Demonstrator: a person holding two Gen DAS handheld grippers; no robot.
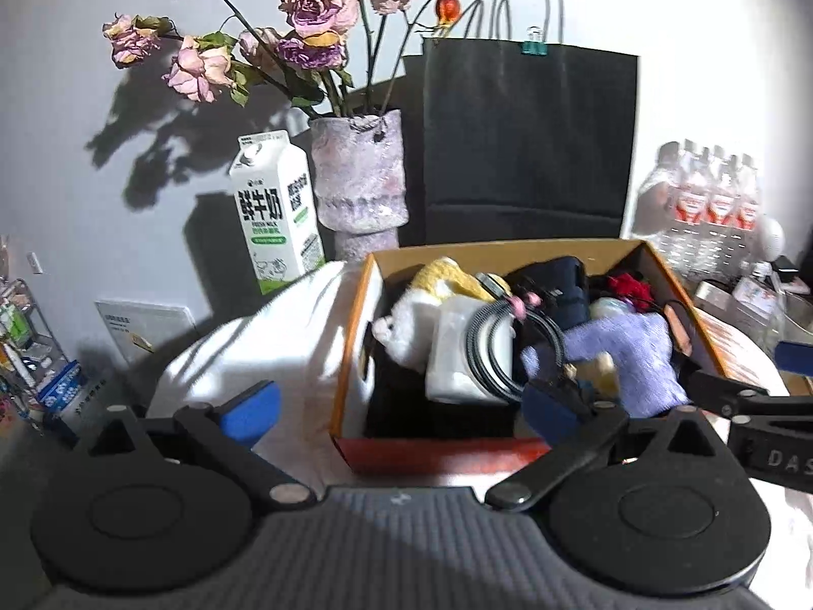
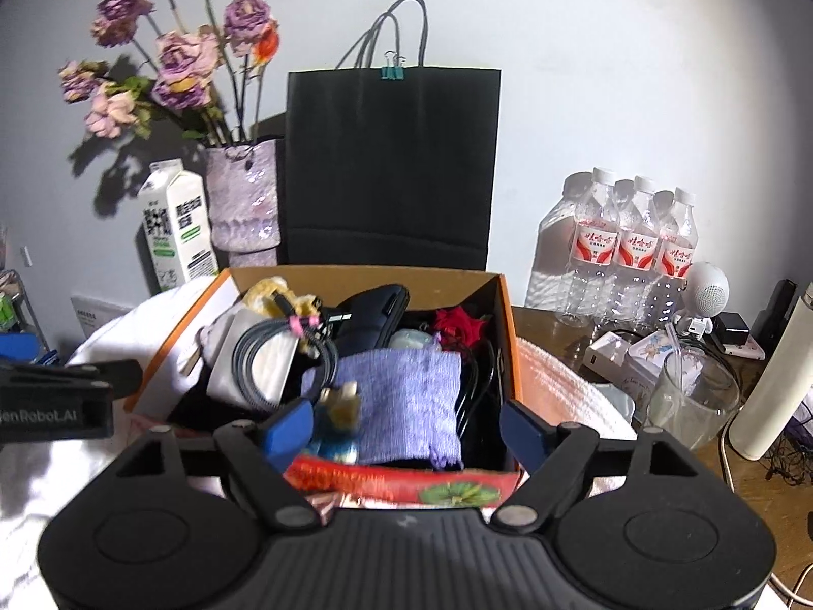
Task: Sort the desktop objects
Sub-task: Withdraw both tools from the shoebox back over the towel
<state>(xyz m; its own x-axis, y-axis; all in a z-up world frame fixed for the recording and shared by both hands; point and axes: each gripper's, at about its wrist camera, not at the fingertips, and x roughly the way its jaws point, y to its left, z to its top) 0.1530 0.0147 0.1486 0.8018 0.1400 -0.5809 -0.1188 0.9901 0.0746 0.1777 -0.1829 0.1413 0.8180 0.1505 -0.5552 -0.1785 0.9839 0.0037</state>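
Your left gripper [image 1: 399, 406] and your right gripper [image 2: 406, 429] both stand wide open and hold nothing. They hang at the near edge of the cardboard box [image 2: 510, 335], which is full: the purple cloth [image 2: 406, 391] lies on top beside the coiled cable [image 2: 284, 356].

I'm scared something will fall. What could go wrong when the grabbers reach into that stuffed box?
The coiled grey cable lies looped over other things in the cardboard box, so pulling it may drag neighbours out. The purple cloth hides what is under it, so a grab there might catch the wrong thing. The glass mug stands just beside the box on the right; the open right gripper could bump it if it swings that way.
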